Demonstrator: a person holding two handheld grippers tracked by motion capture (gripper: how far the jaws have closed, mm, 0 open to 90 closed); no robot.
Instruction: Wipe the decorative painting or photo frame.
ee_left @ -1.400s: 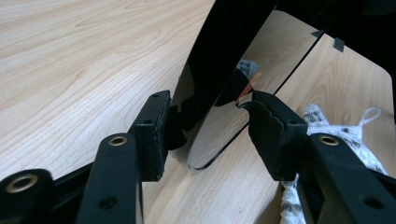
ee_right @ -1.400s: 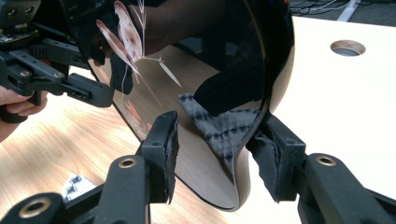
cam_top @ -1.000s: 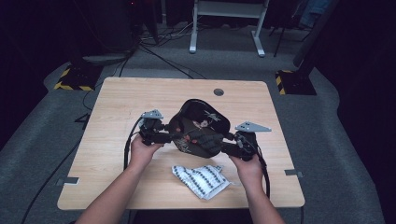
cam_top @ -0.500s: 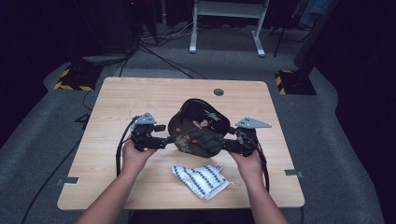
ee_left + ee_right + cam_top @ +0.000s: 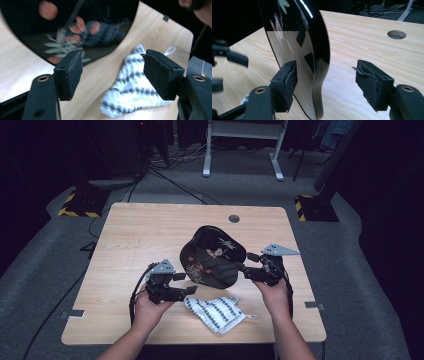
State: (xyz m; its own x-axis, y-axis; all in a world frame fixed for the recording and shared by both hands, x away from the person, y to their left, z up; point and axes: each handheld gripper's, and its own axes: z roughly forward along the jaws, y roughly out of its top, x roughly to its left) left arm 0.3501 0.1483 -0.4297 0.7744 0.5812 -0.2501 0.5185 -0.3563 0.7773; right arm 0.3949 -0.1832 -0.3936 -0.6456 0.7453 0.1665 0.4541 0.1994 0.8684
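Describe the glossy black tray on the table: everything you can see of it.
The black tray is a shiny, lacquer-like dish with a wavy, lobed outline and a raised rim, painted inside with pale leaves and small pink flowers. It sits near the middle of the wooden table, just behind the striped cloth. Its right rim stands between the right tool's open jaws; the left tool is open, clear of it.

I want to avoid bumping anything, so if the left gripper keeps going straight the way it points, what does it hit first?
Most likely the striped cloth: it lies on the table straight ahead between the left gripper's open jaws. The black tray sits off to one side, though depth is hard to judge.
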